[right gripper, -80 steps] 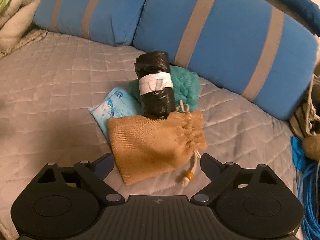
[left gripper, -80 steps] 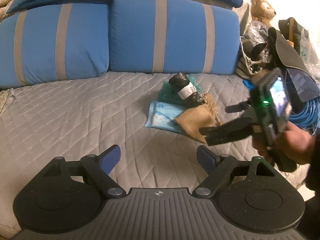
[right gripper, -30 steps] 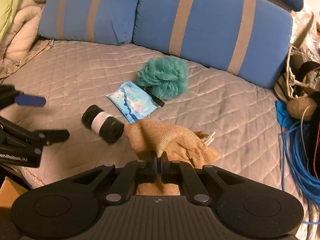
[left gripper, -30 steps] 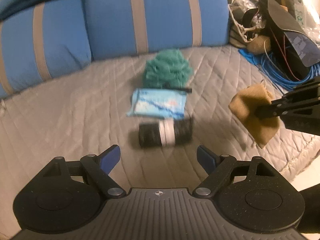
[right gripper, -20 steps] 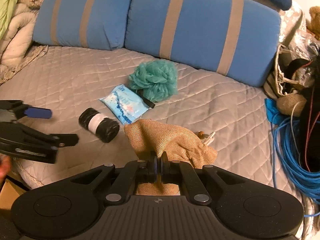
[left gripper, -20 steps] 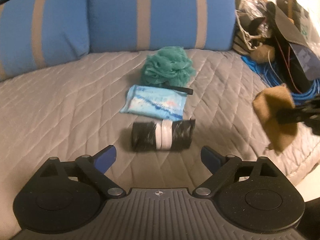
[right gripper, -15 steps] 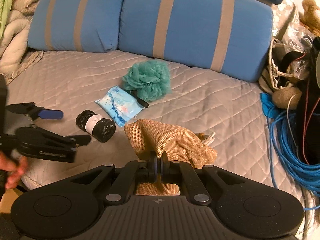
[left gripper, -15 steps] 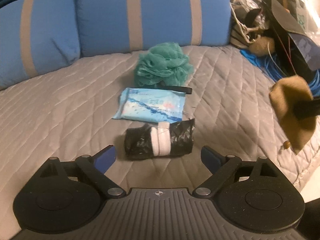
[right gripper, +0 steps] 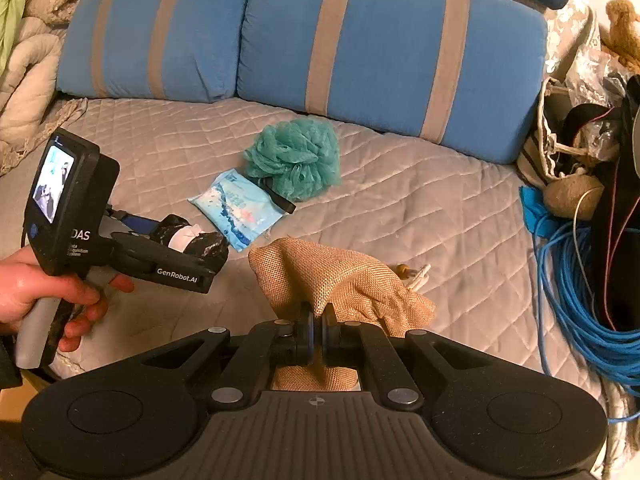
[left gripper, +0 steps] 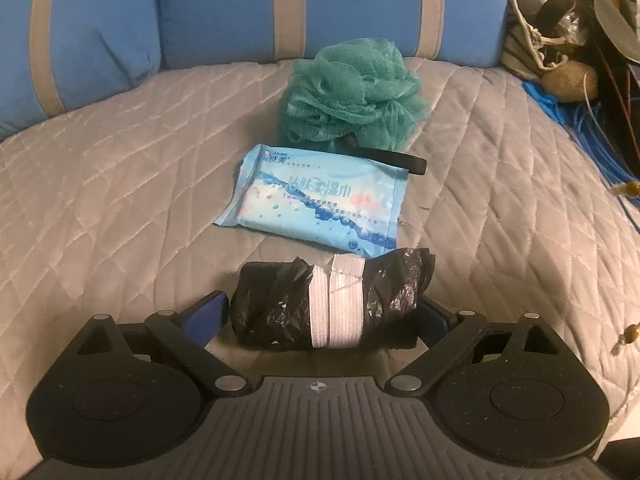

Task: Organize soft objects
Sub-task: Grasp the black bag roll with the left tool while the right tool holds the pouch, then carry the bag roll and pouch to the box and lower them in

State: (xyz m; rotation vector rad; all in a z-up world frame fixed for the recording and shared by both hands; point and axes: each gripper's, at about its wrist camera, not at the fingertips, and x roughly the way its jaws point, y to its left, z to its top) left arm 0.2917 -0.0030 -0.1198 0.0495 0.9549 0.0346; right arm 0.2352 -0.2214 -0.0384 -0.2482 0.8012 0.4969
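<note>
A black plastic roll with a white band (left gripper: 334, 304) lies on the grey quilt between the open fingers of my left gripper (left gripper: 320, 316); the jaws stand on either side of it, apart from its ends or just touching. Behind it lie a blue wet-wipe pack (left gripper: 318, 196) and a green mesh sponge (left gripper: 354, 94). My right gripper (right gripper: 317, 334) is shut on a tan burlap pouch (right gripper: 340, 280) and holds it above the quilt. In the right wrist view the left gripper (right gripper: 180, 256) sits around the roll (right gripper: 188, 236), with the pack (right gripper: 240, 208) and sponge (right gripper: 296, 160) beyond.
Two blue striped cushions (right gripper: 380, 52) line the back of the bed. A blue cable coil (right gripper: 580, 300), bags and clutter (right gripper: 580, 140) lie to the right. A beige blanket (right gripper: 24, 72) is at the left. The quilt's front edge (right gripper: 72, 364) is near.
My left gripper has moved forward and down until the black roll sits between its open fingers. The right gripper still holds the burlap pouch, pulled back slightly.
</note>
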